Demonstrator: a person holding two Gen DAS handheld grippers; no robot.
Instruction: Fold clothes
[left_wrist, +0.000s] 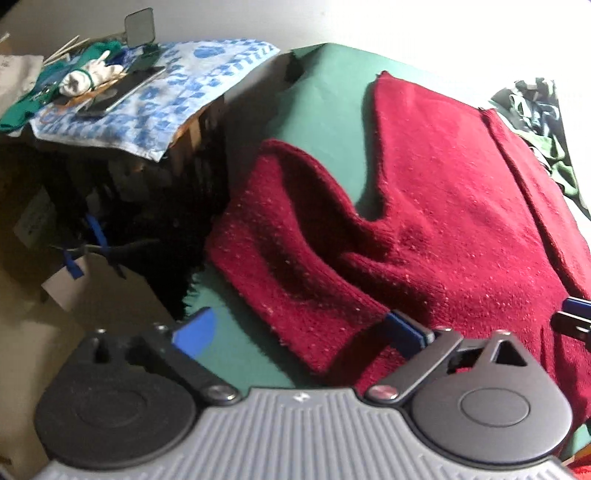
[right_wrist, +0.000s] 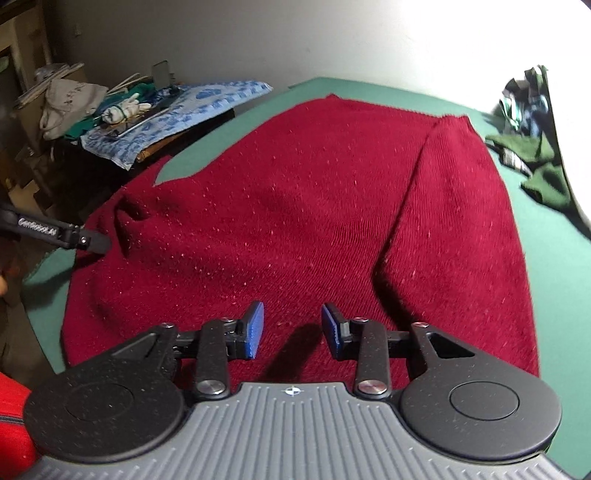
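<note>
A dark red knitted sweater (left_wrist: 443, 184) (right_wrist: 295, 203) lies spread on the green table (left_wrist: 325, 92) (right_wrist: 554, 258). Its left sleeve (left_wrist: 288, 240) is bunched and reaches the table's left edge. The other sleeve (right_wrist: 461, 221) is folded over the body. My left gripper (left_wrist: 299, 330) stands wide open; the sleeve's end lies between its jaws, and neither pad presses on it. My right gripper (right_wrist: 293, 328) hovers over the sweater's near middle, open, with nothing between its blue pads. One of its fingers (left_wrist: 574, 306) shows at the right edge of the left wrist view.
A side table under a blue-and-white cloth (left_wrist: 147, 96) (right_wrist: 177, 110) holds clutter at the far left. Dark green garments (left_wrist: 535, 122) (right_wrist: 535, 166) lie piled at the table's far right. Boxes (left_wrist: 37, 221) stand on the floor left. A person's red sleeve (right_wrist: 11, 424) is near.
</note>
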